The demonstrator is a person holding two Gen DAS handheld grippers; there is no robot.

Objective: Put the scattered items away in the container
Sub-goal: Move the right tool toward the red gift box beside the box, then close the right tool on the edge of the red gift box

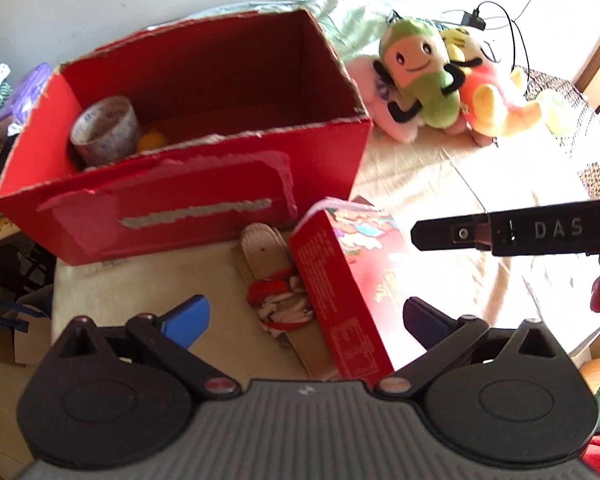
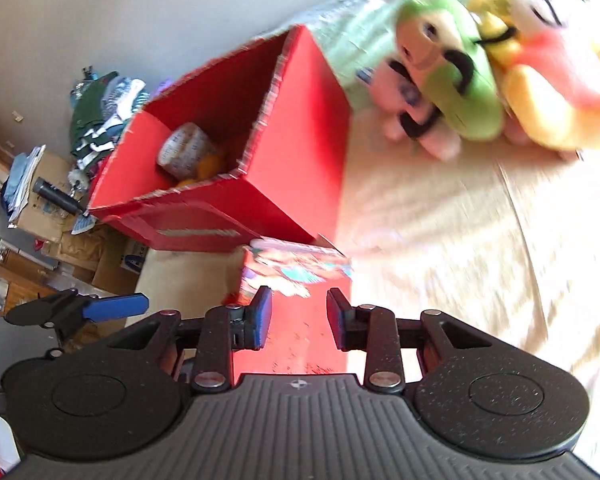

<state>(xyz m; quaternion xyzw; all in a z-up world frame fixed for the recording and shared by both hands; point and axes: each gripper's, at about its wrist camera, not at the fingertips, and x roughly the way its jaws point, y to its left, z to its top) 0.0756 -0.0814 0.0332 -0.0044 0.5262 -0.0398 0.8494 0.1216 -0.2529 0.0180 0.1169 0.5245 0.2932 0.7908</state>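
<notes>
I've got the right tongs (image 2: 299, 316) set either side of the red printed carton (image 2: 296, 300), blue pads not quite touching its sides as far as I can tell, so they're apart, not clamped yet. My worry: the carton looks tipped up on one long edge, leaning over the sandal (image 1: 276, 280) beneath it, so if I close off-centre it could twist out or flop flat onto the bench (image 1: 440, 184). In the left wrist view the left tongs (image 1: 306, 316) are spread wide with nothing between them but that same carton and sandal just ahead, so two sets of tongs are crowding one object and could knock each other. The sandal's red-and-white strap could also snag on the carton as it lifts, I'd guess. Ahead and left of both tongs sits the red cardboard box (image 1: 204, 208), its torn rim open; inside, at the left end, a roll of printed tape (image 1: 106, 128) stands with something orange (image 1: 152, 141) beside it, too hidden to name. Its near wall stands tall, so a low carry could clip it. Plush toys (image 1: 428, 88) lie beyond, to the right of the box.
</notes>
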